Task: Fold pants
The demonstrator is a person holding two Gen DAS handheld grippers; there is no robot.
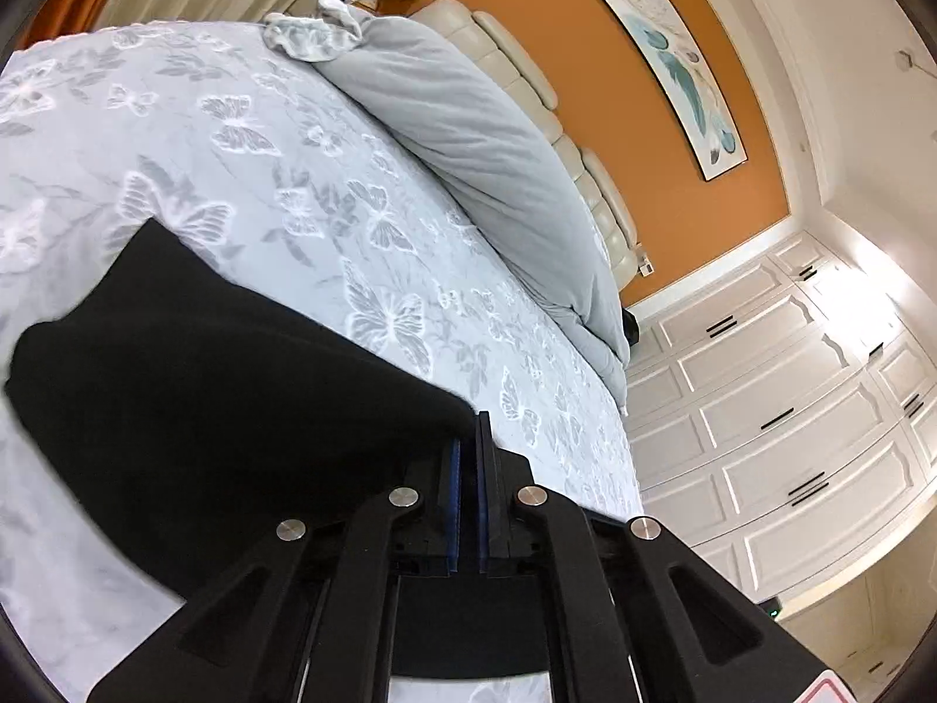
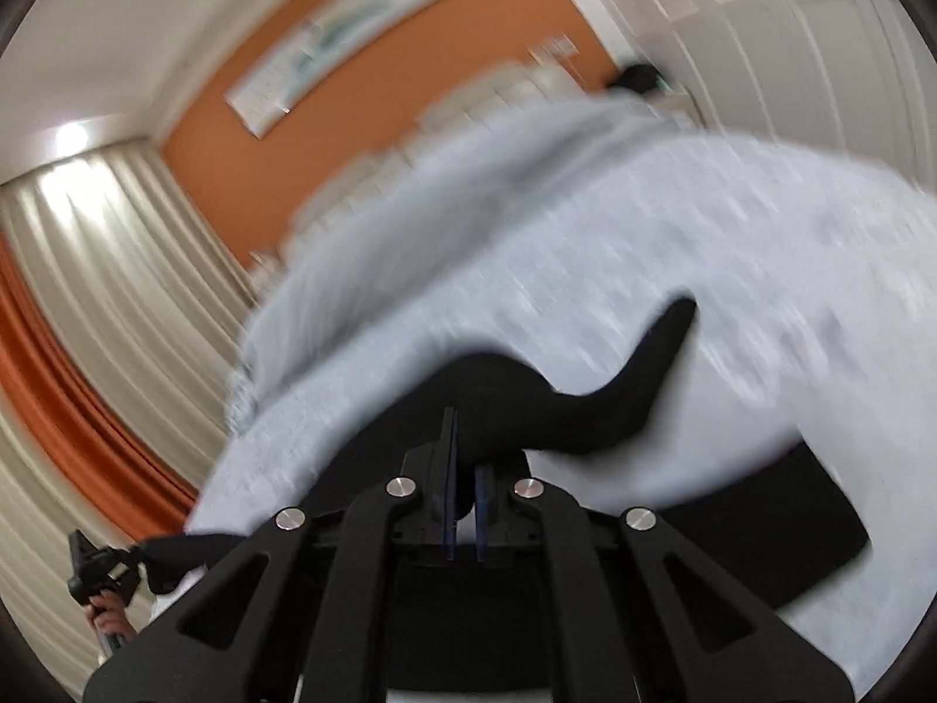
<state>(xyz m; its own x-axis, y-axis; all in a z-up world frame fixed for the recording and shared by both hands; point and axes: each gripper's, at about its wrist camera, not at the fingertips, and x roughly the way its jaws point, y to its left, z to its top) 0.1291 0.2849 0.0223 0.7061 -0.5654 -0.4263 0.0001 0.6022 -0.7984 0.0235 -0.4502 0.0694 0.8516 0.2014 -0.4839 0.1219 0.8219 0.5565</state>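
Gripping the black soft fabric pants [image 1: 205, 386] in both grippers – left gripper [image 1: 467, 439] and right gripper [image 2: 462, 457] each clenched on cloth, lifted off the pale butterfly-print bedsheet [image 1: 246, 135]. Right view blurry – a thin pinch might slip, dropping the fold crooked.

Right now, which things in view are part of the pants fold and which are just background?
In play:
- black pants, on the bed
- left gripper, shut on a pants edge
- right gripper, shut on pants fabric
- butterfly-print bedsheet, the work surface

Just lying about:
- grey duvet
- wall picture
- white wardrobe
- curtains
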